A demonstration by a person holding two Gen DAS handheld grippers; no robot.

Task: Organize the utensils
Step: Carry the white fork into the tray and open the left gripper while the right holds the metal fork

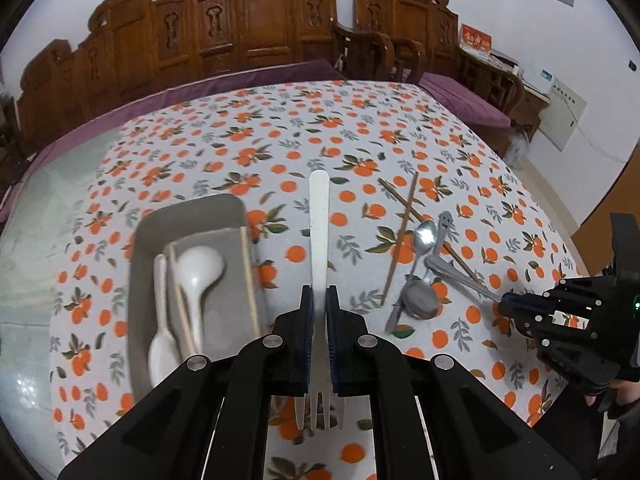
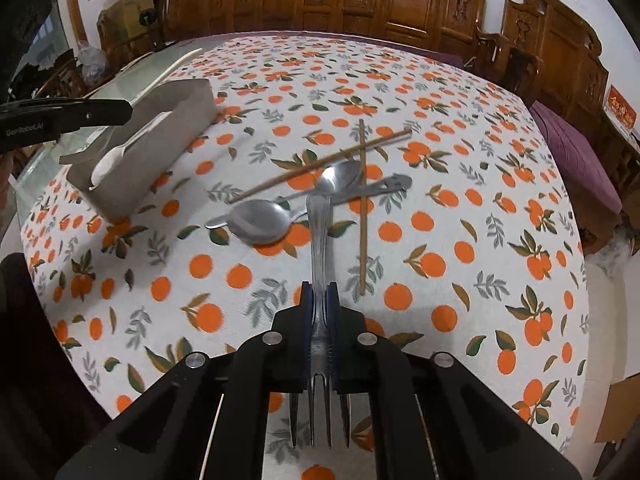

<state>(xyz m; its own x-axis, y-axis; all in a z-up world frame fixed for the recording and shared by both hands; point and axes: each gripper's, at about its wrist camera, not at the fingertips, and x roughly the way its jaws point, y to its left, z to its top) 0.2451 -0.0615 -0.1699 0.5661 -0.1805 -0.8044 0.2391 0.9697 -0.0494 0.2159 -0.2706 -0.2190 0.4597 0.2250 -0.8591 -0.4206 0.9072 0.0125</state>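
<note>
The left gripper (image 1: 319,300) has its jaws clenched on a white plastic fork (image 1: 319,216), gripped at the neck: the handle runs straight up the middle of the left wrist view and the tines poke out below the jaws, near the bottom edge. Just left of it in that view sits the grey tray (image 1: 148,240), already carrying white spoons (image 1: 198,268) and a few chopsticks (image 1: 250,276).

The right gripper (image 2: 320,304) likewise has its jaws closed tight on a metal fork (image 2: 320,236), handle pointing up the frame, tines at the bottom.

Beyond that fork's handle, in the centre of the right wrist view, lies the remaining pile: a large metal spoon (image 2: 260,222), a smaller spoon (image 2: 340,176), another flat metal utensil (image 2: 384,184) I can't identify, and two wooden chopsticks (image 2: 362,208) crossed over them.

The worktop (image 2: 480,240), under an orange-patterned cloth, lies open to the right and at the bottom of that view. The tray sits at upper left there, near the cloth's left edge. Carved wooden chairs (image 1: 248,24) line the far side.
</note>
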